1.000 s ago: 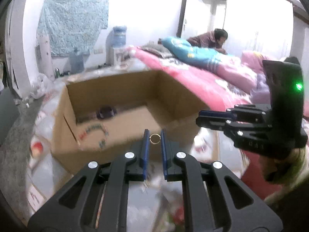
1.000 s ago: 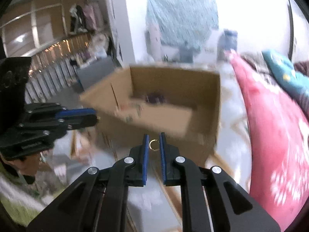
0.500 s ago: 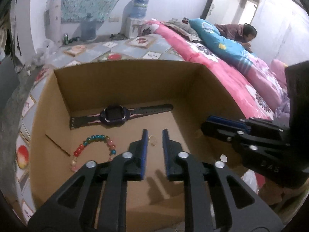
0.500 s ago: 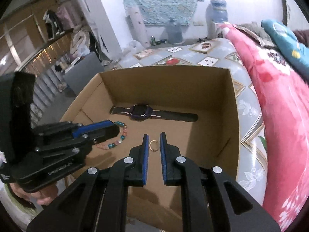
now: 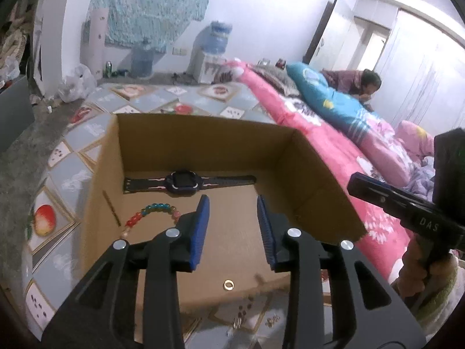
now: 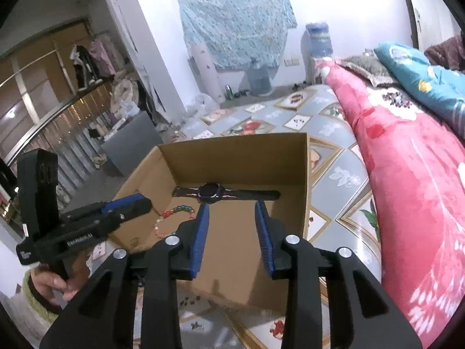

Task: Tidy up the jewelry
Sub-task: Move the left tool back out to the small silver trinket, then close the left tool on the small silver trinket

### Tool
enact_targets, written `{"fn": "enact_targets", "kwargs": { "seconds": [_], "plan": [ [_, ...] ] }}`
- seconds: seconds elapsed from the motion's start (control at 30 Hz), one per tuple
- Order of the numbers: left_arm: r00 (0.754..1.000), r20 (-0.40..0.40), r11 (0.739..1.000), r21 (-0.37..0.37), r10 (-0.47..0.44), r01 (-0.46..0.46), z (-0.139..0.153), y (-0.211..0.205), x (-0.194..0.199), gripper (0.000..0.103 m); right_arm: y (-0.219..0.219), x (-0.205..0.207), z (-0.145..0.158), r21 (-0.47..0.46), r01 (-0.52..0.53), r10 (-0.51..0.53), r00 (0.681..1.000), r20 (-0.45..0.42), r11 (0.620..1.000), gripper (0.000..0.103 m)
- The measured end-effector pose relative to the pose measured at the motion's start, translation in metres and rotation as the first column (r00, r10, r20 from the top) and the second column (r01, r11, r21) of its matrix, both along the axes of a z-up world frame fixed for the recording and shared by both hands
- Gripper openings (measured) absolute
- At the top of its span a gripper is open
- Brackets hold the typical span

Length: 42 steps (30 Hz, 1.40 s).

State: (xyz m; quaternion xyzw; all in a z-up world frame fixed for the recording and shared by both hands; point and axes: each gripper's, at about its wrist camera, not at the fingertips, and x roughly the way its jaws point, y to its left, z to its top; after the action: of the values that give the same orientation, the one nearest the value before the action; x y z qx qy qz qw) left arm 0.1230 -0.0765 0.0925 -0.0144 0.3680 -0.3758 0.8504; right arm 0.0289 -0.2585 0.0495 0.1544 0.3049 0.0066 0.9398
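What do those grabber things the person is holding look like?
Both are black plastic. The left gripper and right gripper each have two fingers lined with ribbed blue pads, plus round silver screws. White lettering marks their sides, and a fuzzy light-green cuff shows at one wrist.

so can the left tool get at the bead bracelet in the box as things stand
Probably yes. The left tool, jaws opening and empty, hangs over the open box; the bead bracelet lies uncovered beside its left finger.
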Motion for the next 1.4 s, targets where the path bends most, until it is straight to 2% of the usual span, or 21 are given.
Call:
{"fn": "enact_targets", "kwargs": {
  "seconds": [0.1, 0.17, 0.27, 0.37, 0.47, 0.57, 0.67, 0.8, 0.9, 1.07, 1.2, 1.3, 1.4],
  "plan": [
    [1.0, 0.027, 1.0, -0.019, 0.005, -0.005, 0.008, 0.02, -0.018, 0.035, 0.011, -0.026, 0.005, -0.04, -0.041, 0.042, 0.998, 0.039, 0.998, 0.044],
    [0.999, 0.051, 1.0, -0.027, 0.003, -0.001, 0.01, 0.034, -0.033, 0.041, 0.017, -0.04, 0.004, -0.067, -0.063, 0.066, 0.996, 0.053, 0.996, 0.05],
    [0.998, 0.06, 1.0, -0.013, -0.013, 0.013, 0.004, 0.05, -0.055, 0.045, 0.026, -0.061, -0.004, -0.077, -0.098, 0.101, 0.994, 0.043, 0.992, 0.057],
    [0.999, 0.036, 0.999, 0.031, -0.028, 0.027, -0.011, 0.055, -0.071, 0.046, 0.034, -0.073, -0.023, -0.043, -0.111, 0.111, 0.994, -0.005, 0.993, 0.062],
    [0.999, -0.009, 0.995, 0.08, -0.053, 0.053, -0.034, 0.051, -0.086, 0.046, 0.042, -0.073, -0.053, 0.009, -0.114, 0.114, 0.988, -0.1, 0.993, 0.062],
    [0.998, -0.032, 0.985, 0.16, -0.058, 0.062, -0.061, 0.037, -0.098, 0.046, 0.056, -0.069, -0.083, -0.026, -0.102, 0.096, 0.978, -0.187, 0.994, 0.062],
    [0.998, -0.008, 0.964, 0.258, -0.07, 0.069, -0.081, 0.02, -0.103, 0.045, 0.068, -0.064, -0.101, -0.067, -0.108, 0.089, 0.966, -0.241, 0.992, 0.062],
    [0.994, 0.033, 0.927, 0.365, -0.106, 0.087, -0.101, 0.003, -0.104, 0.034, 0.077, -0.062, -0.107, -0.054, -0.139, 0.122, 0.961, -0.248, 0.989, 0.061],
    [0.992, 0.02, 0.913, 0.394, -0.124, 0.106, -0.113, -0.002, -0.099, 0.025, 0.077, -0.059, -0.107, -0.049, -0.145, 0.129, 0.961, -0.244, 0.988, 0.06],
    [0.99, 0.025, 0.914, 0.388, -0.142, 0.122, -0.117, -0.004, -0.092, 0.02, 0.074, -0.058, -0.107, -0.038, -0.135, 0.123, 0.963, -0.238, 0.99, 0.06],
    [0.985, 0.027, 0.908, 0.393, -0.172, 0.148, -0.115, -0.011, -0.092, 0.005, 0.073, -0.056, -0.108, -0.032, -0.128, 0.117, 0.964, -0.239, 0.991, 0.06],
    [0.983, 0.027, 0.905, 0.397, -0.18, 0.155, -0.116, -0.014, -0.095, 0.004, 0.073, -0.056, -0.109, -0.03, -0.126, 0.116, 0.964, -0.238, 0.992, 0.06],
    [0.984, 0.022, 0.916, 0.369, -0.175, 0.155, -0.111, -0.009, -0.099, 0.004, 0.073, -0.057, -0.109, -0.03, -0.124, 0.113, 0.965, -0.238, 0.992, 0.06]
  ]
}}
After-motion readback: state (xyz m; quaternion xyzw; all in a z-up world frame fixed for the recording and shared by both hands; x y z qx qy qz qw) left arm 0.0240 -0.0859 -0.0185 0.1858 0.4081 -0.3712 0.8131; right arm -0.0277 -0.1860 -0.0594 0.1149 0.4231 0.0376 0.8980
